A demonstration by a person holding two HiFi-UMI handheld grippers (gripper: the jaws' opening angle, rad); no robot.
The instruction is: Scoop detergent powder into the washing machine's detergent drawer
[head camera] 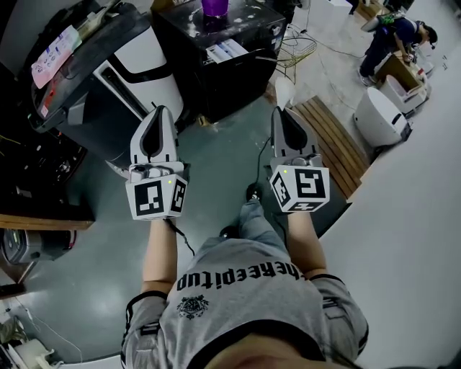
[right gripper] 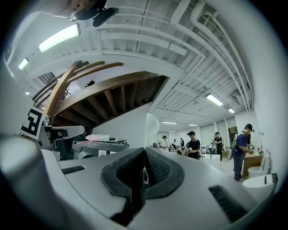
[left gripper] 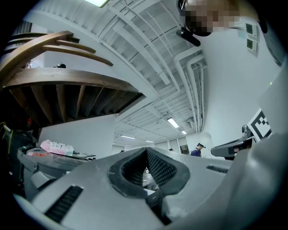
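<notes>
Both grippers are held up side by side over the grey floor [head camera: 216, 155], pointing away from the person. The left gripper [head camera: 160, 109] is clenched, its ribbed pads meeting at the tips with nothing between them. The right gripper [head camera: 279, 110] is clenched and empty too. The washing machine [head camera: 144, 68] stands at the far left, just beyond the left gripper, with a pink-printed packet [head camera: 56, 49] lying on its dark top. To its right is a black cabinet [head camera: 230, 54] carrying a purple cup [head camera: 215, 7]. A wooden bench [head camera: 331, 140] lies at the right. The detergent drawer cannot be made out.
</notes>
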